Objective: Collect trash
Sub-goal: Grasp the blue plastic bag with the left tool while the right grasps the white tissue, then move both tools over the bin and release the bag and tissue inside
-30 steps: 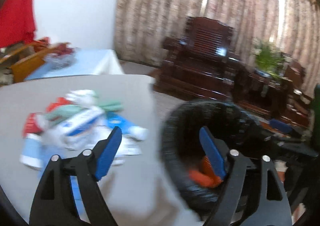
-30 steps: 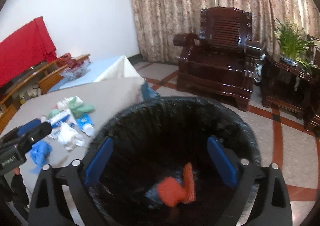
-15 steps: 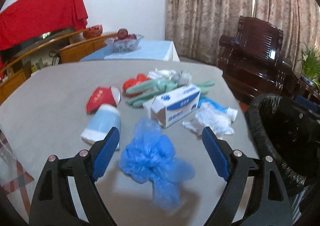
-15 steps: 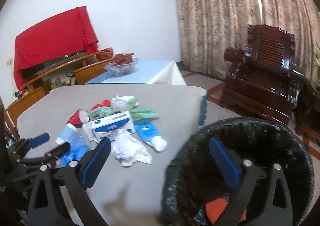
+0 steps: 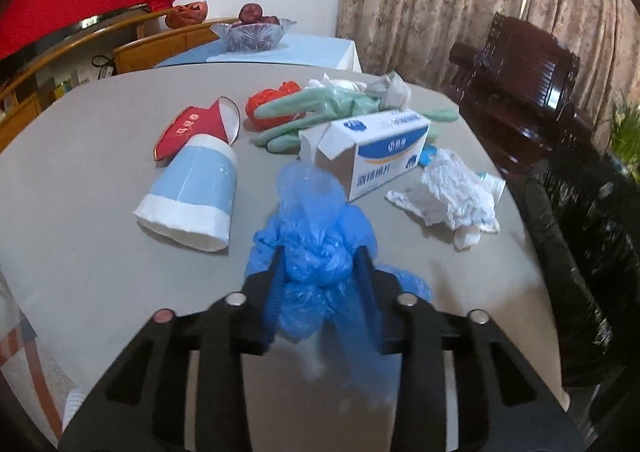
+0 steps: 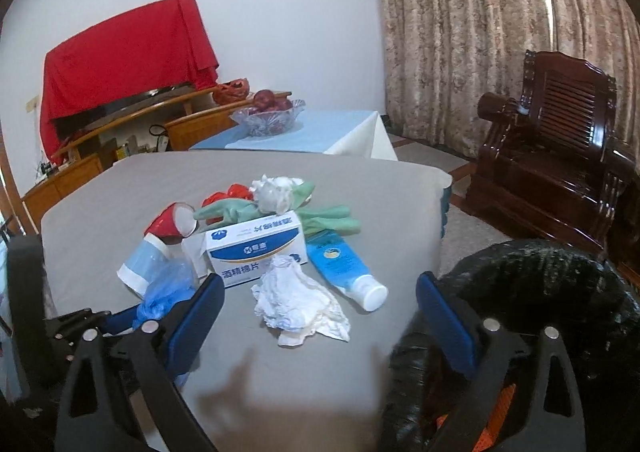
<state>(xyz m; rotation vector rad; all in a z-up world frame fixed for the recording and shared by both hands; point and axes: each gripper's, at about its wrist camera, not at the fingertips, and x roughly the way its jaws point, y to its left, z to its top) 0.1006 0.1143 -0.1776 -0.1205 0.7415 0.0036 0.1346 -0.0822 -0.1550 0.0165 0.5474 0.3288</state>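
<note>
On the grey table (image 5: 80,252) lies a crumpled blue plastic bag (image 5: 316,236). My left gripper (image 5: 319,254) has it between its fingers, and the jaws are closing and squeezing it. Behind it lie a blue-and-white paper cup (image 5: 192,196), a red paper cup (image 5: 196,126), a white box (image 5: 376,156), green gloves (image 5: 320,108) and a crumpled white tissue (image 5: 448,192). My right gripper (image 6: 320,316) hangs open over the table's near edge, with nothing in it, just short of the tissue (image 6: 296,300) and a blue tube (image 6: 344,268). The black-lined trash bin (image 6: 540,292) stands to its right.
A glass fruit bowl (image 6: 268,116) sits on a small blue-covered table (image 6: 328,132) behind. A dark wooden armchair (image 6: 560,148) stands at the right before curtains. A red cloth (image 6: 120,60) hangs over a wooden cabinet at the back left. Orange trash (image 6: 496,412) lies in the bin.
My left gripper swung from the bin to the table, sank onto the blue plastic bag and closed on it. My right gripper moved from over the bin toward the table.
</note>
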